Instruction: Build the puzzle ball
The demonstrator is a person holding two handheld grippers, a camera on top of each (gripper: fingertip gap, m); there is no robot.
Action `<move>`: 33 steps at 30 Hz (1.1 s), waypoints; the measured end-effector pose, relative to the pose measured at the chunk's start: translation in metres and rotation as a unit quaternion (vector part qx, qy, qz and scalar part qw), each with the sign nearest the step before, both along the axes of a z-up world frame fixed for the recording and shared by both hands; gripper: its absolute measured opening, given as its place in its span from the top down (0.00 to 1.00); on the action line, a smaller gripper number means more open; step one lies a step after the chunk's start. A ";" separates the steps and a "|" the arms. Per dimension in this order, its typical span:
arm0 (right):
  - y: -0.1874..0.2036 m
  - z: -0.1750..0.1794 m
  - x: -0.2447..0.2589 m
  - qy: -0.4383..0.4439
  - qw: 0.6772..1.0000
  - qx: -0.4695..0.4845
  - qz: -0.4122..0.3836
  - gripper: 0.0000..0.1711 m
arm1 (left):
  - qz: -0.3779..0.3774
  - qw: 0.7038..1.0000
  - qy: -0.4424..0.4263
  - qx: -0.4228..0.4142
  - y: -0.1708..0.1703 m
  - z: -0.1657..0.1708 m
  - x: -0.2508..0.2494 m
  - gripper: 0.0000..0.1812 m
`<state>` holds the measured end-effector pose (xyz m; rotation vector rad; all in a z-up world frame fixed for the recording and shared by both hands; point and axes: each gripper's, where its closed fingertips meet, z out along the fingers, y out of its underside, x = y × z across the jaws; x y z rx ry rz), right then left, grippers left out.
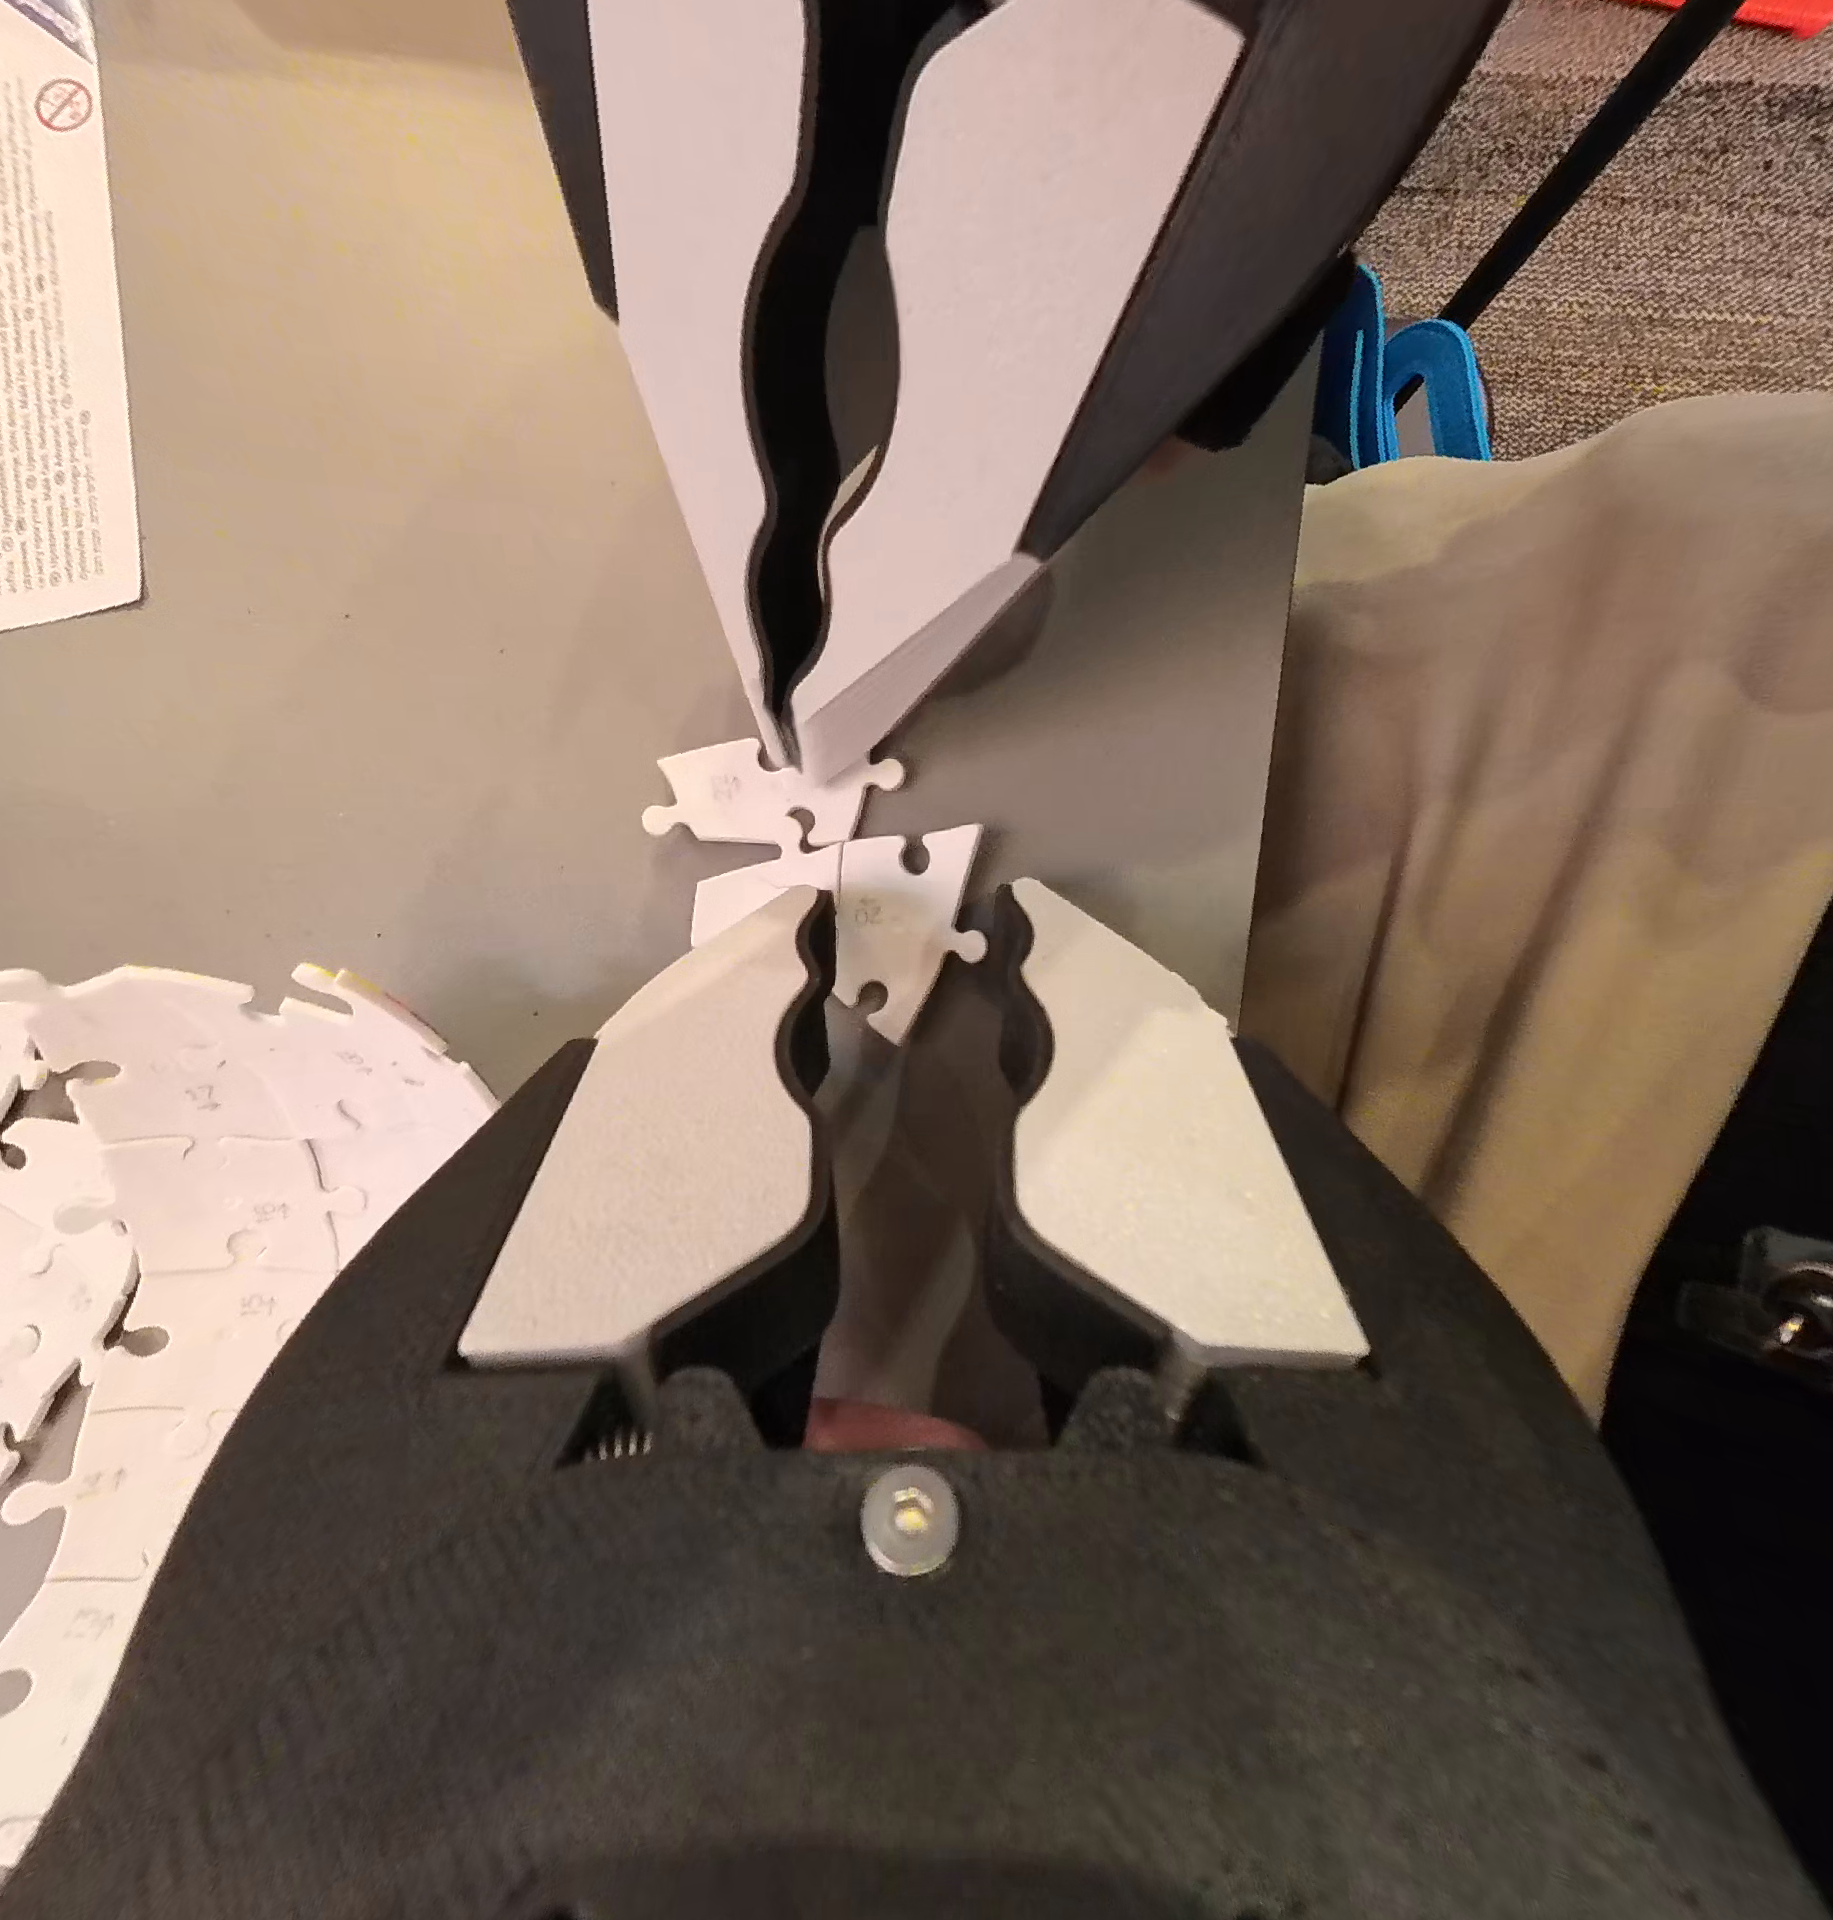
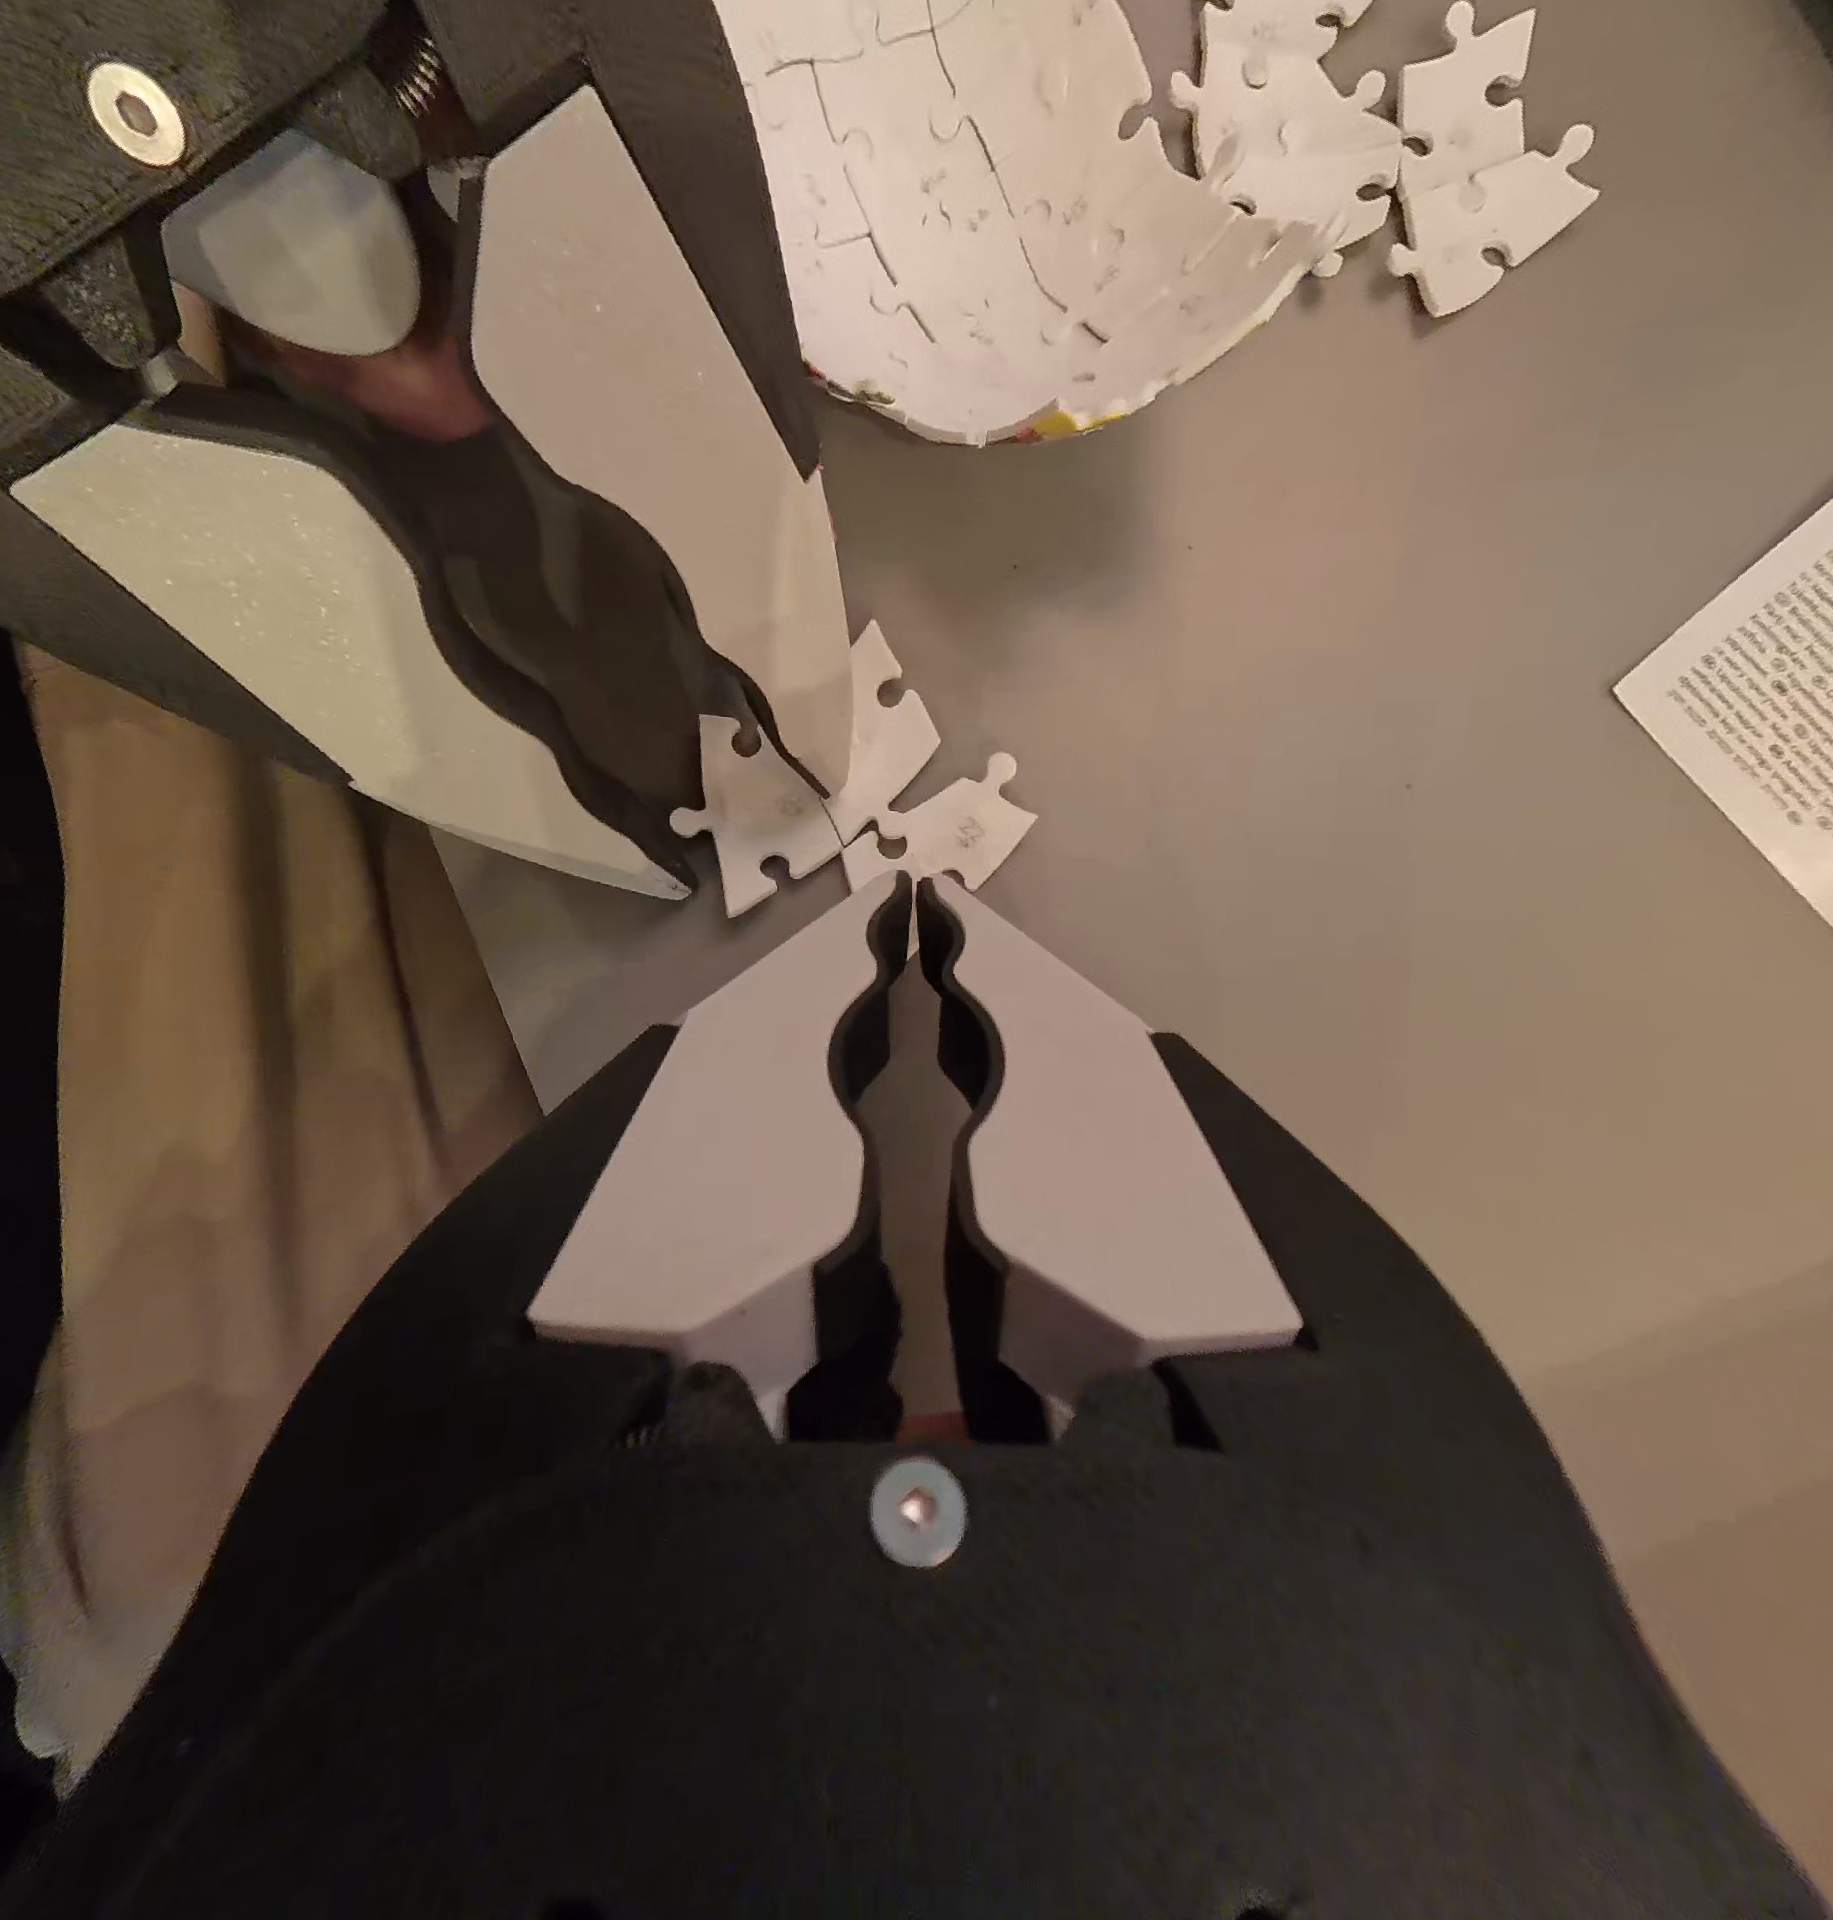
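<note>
My left gripper (image 1: pixel 917 909) is shut on a white puzzle piece (image 1: pixel 896 925), gripping it by its edges; a second white piece (image 1: pixel 735 894) hangs joined to its left side. My right gripper (image 2: pixel 910 883) is shut on another white piece (image 2: pixel 969 831) and holds it tab-to-notch against the left one's piece (image 2: pixel 772 821) above the grey table. In the left wrist view the right gripper (image 1: pixel 792 753) comes down from the top with its piece (image 1: pixel 746 800). In the right wrist view the left gripper (image 2: pixel 756 836) reaches in from the upper left.
The half-built white puzzle ball shell (image 1: pixel 164 1143) lies on the table (image 1: pixel 372 623), also seen in the right wrist view (image 2: pixel 995 208) with loose pieces (image 2: pixel 1463 177) beside it. A printed leaflet (image 2: pixel 1774 727) lies farther off. Beige cloth (image 1: pixel 1566 727) hangs past the table edge. The tips of both grippers are at nearly the same place.
</note>
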<state>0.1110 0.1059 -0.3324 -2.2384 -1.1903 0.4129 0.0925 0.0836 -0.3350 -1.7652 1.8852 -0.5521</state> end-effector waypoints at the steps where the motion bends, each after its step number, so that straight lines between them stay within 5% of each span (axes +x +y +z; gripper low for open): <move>1: 0.000 0.000 -0.001 0.001 1.000 0.002 0.001 1.00 | -0.001 1.000 0.000 0.000 0.000 0.000 0.000 0.84; 33: 0.004 -0.001 -0.011 0.017 0.999 -0.045 0.022 1.00 | 0.004 1.000 -0.002 0.011 0.005 0.007 -0.005 0.83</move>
